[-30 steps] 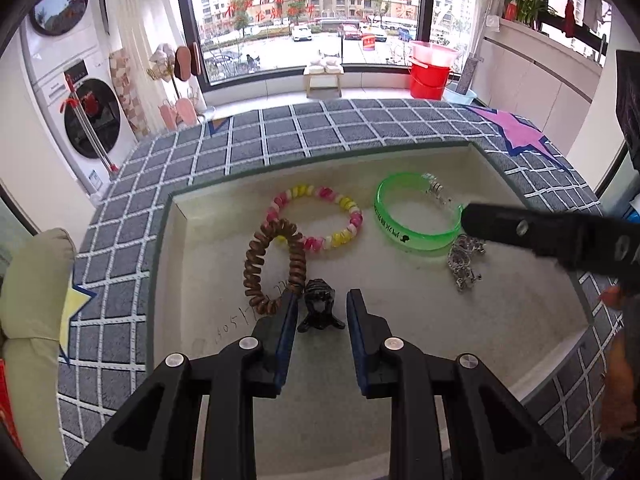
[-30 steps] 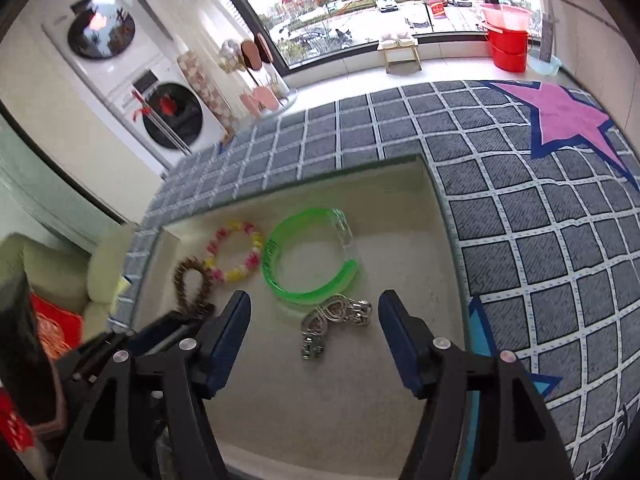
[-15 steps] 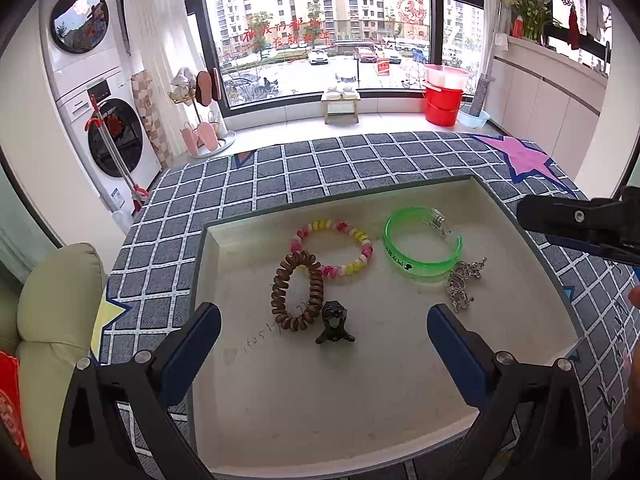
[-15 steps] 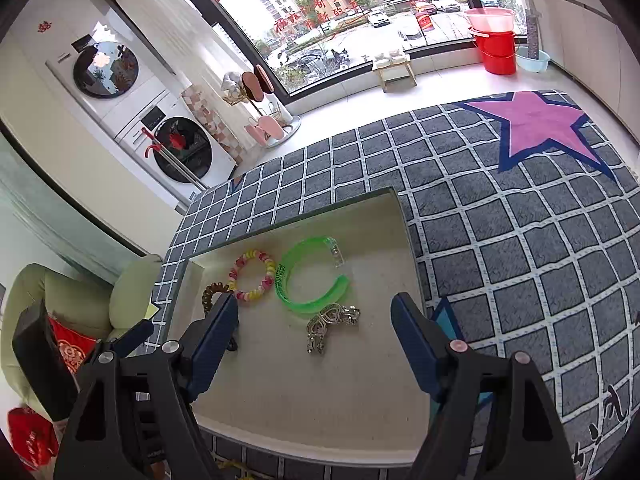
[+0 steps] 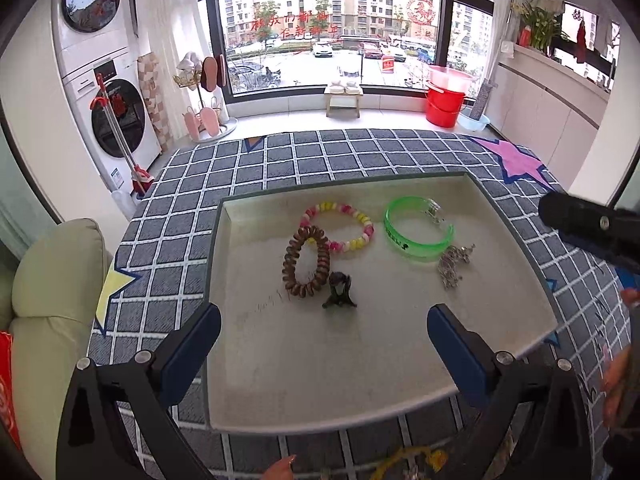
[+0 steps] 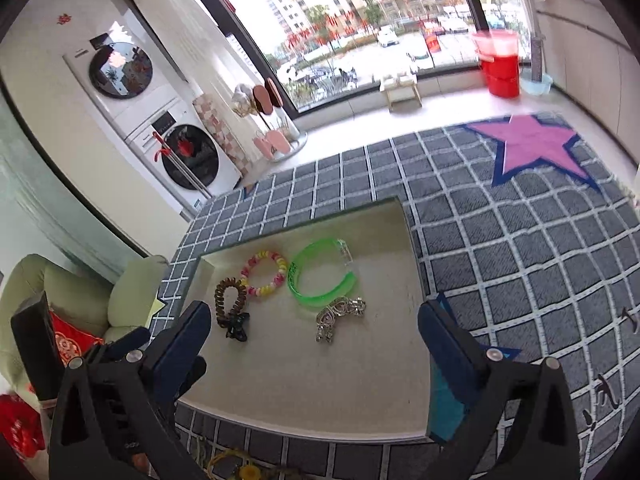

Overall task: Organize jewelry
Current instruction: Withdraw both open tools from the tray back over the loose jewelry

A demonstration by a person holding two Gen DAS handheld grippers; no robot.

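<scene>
A shallow beige tray (image 5: pixel 280 360) is set into a grey checked cloth. In it lie a pink and yellow bead bracelet (image 5: pixel 352 245), a brown spiral hair tie (image 5: pixel 290 264), a green bangle (image 5: pixel 416 246), a silver chain (image 5: pixel 454 260) and a small black claw clip (image 5: pixel 339 292). My left gripper (image 5: pixel 323 317) hovers open over the tray's near half, apart from the clip. My right gripper (image 6: pixel 314 315) hangs above the tray, its jaws opening with nothing between them. Below it lie the silver chain (image 6: pixel 338 314) and the green bangle (image 6: pixel 316 300).
The checked cloth (image 6: pixel 500 264) with a pink star (image 6: pixel 536 148) surrounds the tray. A cream cushion (image 5: pixel 52 280) lies to the left. A yellow trinket (image 5: pixel 404 464) sits by the near edge. A person's hand (image 5: pixel 616 376) shows at the right. Washing machines and a red bucket stand behind.
The left jaws stood narrow around the black clip and now stand wide, with the clip left on the tray. Both grippers pulled back and up. The right jaws widened.
</scene>
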